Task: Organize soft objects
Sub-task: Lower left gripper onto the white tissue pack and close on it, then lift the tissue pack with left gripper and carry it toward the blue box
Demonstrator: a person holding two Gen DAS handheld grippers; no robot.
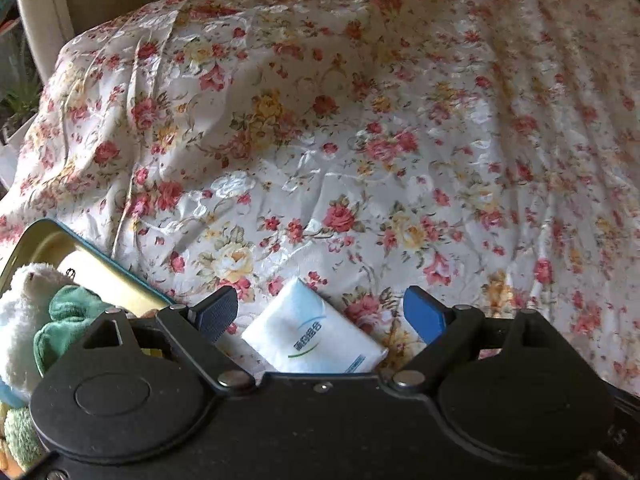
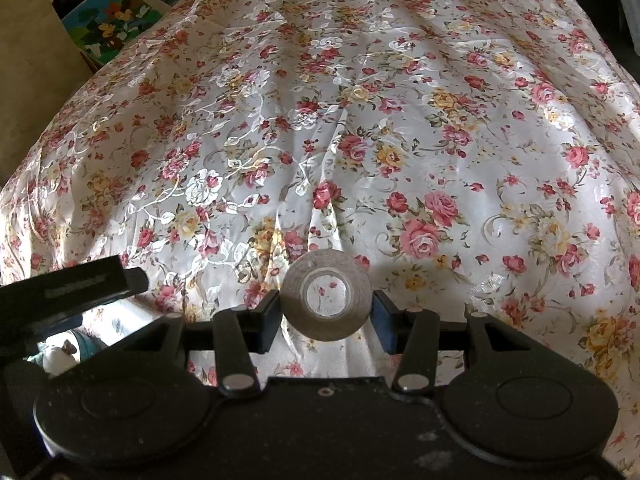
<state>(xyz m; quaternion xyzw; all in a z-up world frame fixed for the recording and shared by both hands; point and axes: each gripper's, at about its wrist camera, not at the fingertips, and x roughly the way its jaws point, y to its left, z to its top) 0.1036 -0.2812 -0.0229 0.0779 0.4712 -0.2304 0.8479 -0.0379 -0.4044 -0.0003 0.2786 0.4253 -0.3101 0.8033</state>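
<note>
I judge the sorting partly done: in the left wrist view a tin (image 1: 96,264) with a gold inside and blue rim sits at the near left on the flowered cloth (image 1: 360,120), and it already holds a white plush toy (image 1: 24,312) and a green soft cloth (image 1: 68,320), with more plush showing at the bottom left corner. Still out on the cloth is a white tissue pack (image 1: 312,336), lying between the spread fingers of my left gripper (image 1: 320,316); the jaws stand wide apart and no pad touches the pack, so it is loose, not held. My right gripper (image 2: 326,306) has its jaws closed on a roll of tape (image 2: 326,300), pinched by its outer sides with the hole facing me, held above the cloth. So, as I read it, the pack and the roll are what is left to place. In the right wrist view a dark part of the other gripper (image 2: 68,280) crosses the near left, roughly where the tin lies, and could crowd that way in. A colourful picture book (image 2: 112,20) lies beyond the far left edge, well apart.
</note>
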